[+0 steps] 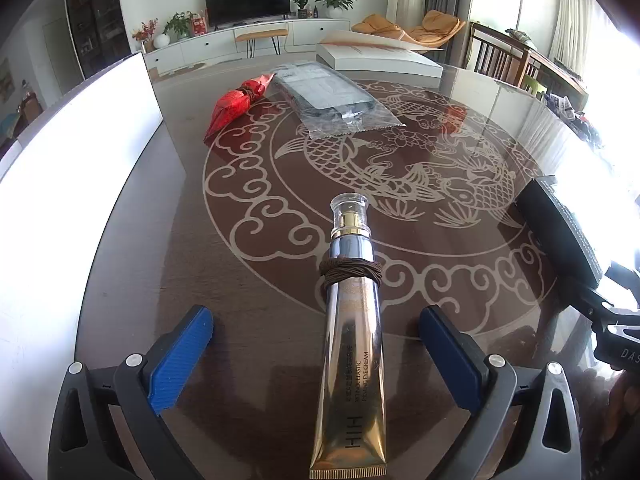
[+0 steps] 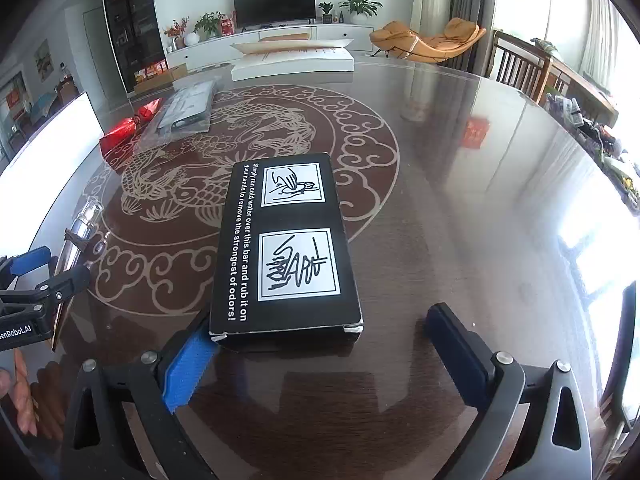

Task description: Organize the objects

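A gold eye-cream tube [image 1: 352,344] with a clear cap and a brown cord wound round its neck lies on the glass table between the fingers of my open left gripper [image 1: 316,338], touching neither pad. A black box [image 2: 286,248] with white pictures and text lies flat in front of my open right gripper [image 2: 320,344]; its near left corner meets the left blue pad [image 2: 186,372]. The box shows at the right edge of the left wrist view [image 1: 564,224]. The tube [image 2: 78,236] and the left gripper show at the left of the right wrist view.
A red foil packet [image 1: 236,104] and a clear plastic bag with a dark item [image 1: 332,100] lie at the far left of the table. A white flat box [image 1: 380,56] sits at the far edge. A white board [image 1: 80,168] stands at the left.
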A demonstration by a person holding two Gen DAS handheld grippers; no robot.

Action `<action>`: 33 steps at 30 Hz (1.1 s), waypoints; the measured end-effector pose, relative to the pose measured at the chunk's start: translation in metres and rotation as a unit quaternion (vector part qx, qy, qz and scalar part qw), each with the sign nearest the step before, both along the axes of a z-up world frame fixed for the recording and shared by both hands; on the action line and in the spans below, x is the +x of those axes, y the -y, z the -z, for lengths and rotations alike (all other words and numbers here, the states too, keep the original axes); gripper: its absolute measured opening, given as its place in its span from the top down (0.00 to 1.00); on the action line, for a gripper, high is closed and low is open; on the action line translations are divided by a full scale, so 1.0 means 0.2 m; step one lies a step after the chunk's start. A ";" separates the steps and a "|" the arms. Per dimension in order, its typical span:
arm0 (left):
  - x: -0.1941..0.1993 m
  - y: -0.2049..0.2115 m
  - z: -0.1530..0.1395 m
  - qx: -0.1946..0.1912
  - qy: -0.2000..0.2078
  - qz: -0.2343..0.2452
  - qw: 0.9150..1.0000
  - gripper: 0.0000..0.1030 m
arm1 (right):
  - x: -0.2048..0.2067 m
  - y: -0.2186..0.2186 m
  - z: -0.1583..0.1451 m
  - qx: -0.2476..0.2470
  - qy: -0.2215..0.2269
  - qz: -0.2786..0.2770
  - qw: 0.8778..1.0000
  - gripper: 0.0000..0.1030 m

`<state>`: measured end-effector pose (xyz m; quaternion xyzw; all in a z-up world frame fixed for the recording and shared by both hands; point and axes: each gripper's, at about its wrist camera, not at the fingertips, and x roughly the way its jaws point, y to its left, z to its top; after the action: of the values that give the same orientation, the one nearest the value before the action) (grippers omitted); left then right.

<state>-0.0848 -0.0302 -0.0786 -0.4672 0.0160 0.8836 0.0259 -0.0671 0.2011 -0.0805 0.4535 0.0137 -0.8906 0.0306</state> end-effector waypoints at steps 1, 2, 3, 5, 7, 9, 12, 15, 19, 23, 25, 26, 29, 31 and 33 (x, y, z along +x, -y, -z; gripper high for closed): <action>0.00 0.00 0.00 0.000 0.000 0.000 1.000 0.00 | 0.00 0.00 0.00 0.000 0.000 0.000 1.000 0.02; 0.00 0.00 0.00 0.000 0.000 0.000 1.000 0.00 | 0.00 0.00 0.00 0.001 0.000 0.000 1.000 0.02; 0.00 0.00 0.00 0.001 0.000 0.000 1.000 0.00 | 0.00 0.01 0.00 0.002 0.001 0.000 1.000 0.02; 0.00 0.00 0.00 0.001 0.000 0.001 1.000 0.00 | 0.00 0.01 0.00 0.005 0.001 0.001 1.000 0.02; 0.01 0.00 0.00 0.001 0.000 0.001 1.000 0.00 | 0.00 0.01 0.00 0.006 0.002 0.001 1.000 0.02; 0.00 0.00 0.00 0.001 0.000 0.001 1.000 0.00 | 0.00 0.01 0.01 0.006 0.002 0.001 1.000 0.02; 0.00 0.00 0.00 0.001 0.000 0.001 1.000 0.00 | 0.00 0.01 0.00 0.006 0.002 0.001 1.000 0.02; 0.00 0.00 0.00 0.001 0.000 0.001 1.000 0.00 | 0.00 0.01 0.01 0.006 0.002 0.001 1.000 0.02; 0.00 0.00 0.00 0.001 0.000 0.001 1.000 0.00 | 0.00 0.00 0.01 0.006 0.002 0.002 1.000 0.01; 0.00 0.00 0.00 0.001 0.000 0.001 1.000 0.00 | 0.00 0.00 0.01 0.006 0.002 0.002 1.000 0.01; 0.00 0.00 0.00 0.001 0.000 0.001 1.000 0.00 | 0.00 0.00 0.01 0.006 0.002 0.002 1.000 0.01; 0.00 0.00 0.00 0.001 0.000 0.001 1.000 0.00 | 0.00 0.00 0.01 0.006 0.002 0.002 1.000 0.01; 0.01 0.00 0.00 0.001 0.000 0.001 1.000 0.00 | 0.00 0.00 0.01 0.006 0.002 0.002 1.000 0.01; 0.00 0.00 0.00 0.001 0.000 0.001 1.000 0.00 | 0.00 0.00 0.01 0.005 0.002 0.001 1.000 0.01; 0.00 0.00 0.00 0.001 0.000 0.002 1.000 0.00 | 0.00 0.00 0.01 0.003 0.002 0.001 1.000 0.01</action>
<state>-0.0838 -0.0298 -0.0786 -0.4671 0.0156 0.8837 0.0278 -0.0677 0.2002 -0.0823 0.4552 0.0160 -0.8898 0.0284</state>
